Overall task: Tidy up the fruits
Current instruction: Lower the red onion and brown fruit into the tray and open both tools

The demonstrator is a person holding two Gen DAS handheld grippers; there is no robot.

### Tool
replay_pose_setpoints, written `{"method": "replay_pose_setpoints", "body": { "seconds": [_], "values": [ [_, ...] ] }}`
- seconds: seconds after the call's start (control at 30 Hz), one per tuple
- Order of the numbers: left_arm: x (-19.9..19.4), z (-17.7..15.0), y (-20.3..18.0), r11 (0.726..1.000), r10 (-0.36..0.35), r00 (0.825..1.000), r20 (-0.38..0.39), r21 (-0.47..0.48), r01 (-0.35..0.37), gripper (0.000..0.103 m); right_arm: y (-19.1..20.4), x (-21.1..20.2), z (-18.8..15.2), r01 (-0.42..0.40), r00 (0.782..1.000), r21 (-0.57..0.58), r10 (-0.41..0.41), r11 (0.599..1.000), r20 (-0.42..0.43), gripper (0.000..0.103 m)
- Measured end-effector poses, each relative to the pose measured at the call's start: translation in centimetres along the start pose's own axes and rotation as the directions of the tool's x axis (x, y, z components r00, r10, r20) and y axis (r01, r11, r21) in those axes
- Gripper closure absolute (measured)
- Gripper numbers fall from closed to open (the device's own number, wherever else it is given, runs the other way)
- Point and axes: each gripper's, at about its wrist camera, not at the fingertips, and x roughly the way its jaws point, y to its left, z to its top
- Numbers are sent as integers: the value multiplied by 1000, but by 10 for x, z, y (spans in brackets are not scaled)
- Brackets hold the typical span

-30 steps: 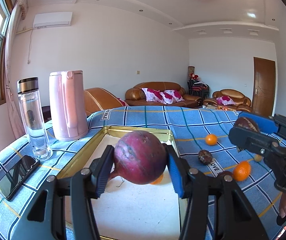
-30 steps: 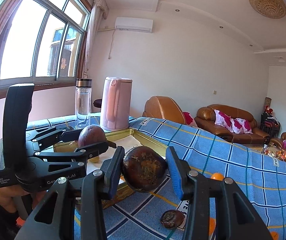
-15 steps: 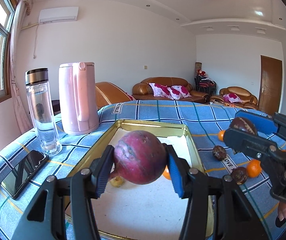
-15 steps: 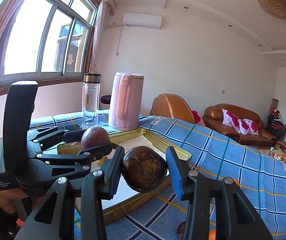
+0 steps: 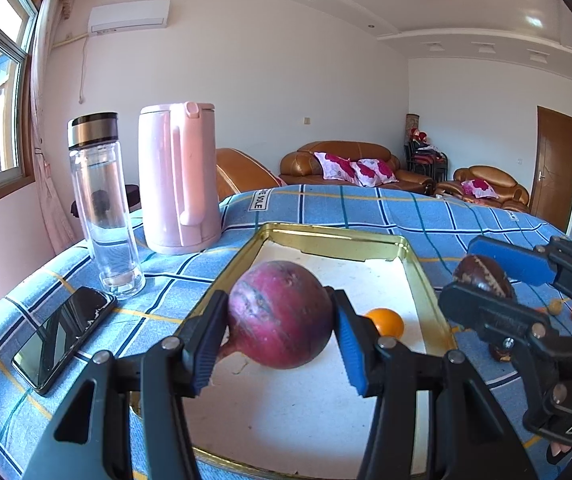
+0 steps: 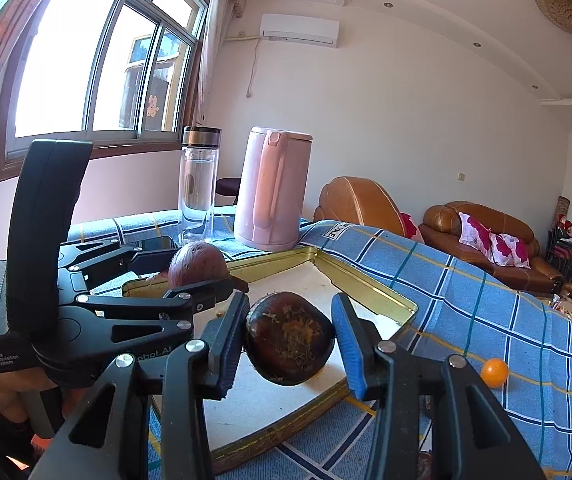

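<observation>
Plaid-clothed tabletop, gold tray as drop zone.
Left hand-held gripper clamps red fruit, right hand-held gripper clamps dark fruit; both hover over tray for release.

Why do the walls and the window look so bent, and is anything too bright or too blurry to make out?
Left wrist view: the fisheye lens bows the ceiling and window; black corners frame it; the red fruit in the jaws looks sharp. Right wrist view: the window is blown out white, its frame curves strongly; the dark fruit stays sharp, with daylight bright on the tray.
</observation>
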Motion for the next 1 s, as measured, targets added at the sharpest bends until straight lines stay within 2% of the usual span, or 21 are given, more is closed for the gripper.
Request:
{"method": "replay_pose_setpoints", "body": {
  "seconds": [0.7,1.0],
  "values": [
    [18,-7,18,999,36,995,-94,3,-35,49,21,40,-8,-57,991,-29,53,998,-122,58],
    [24,-9,18,999,43,992,-122,17,-41,49,23,55,-11,-73,978,-31,65,997,-198,58]
  ]
}}
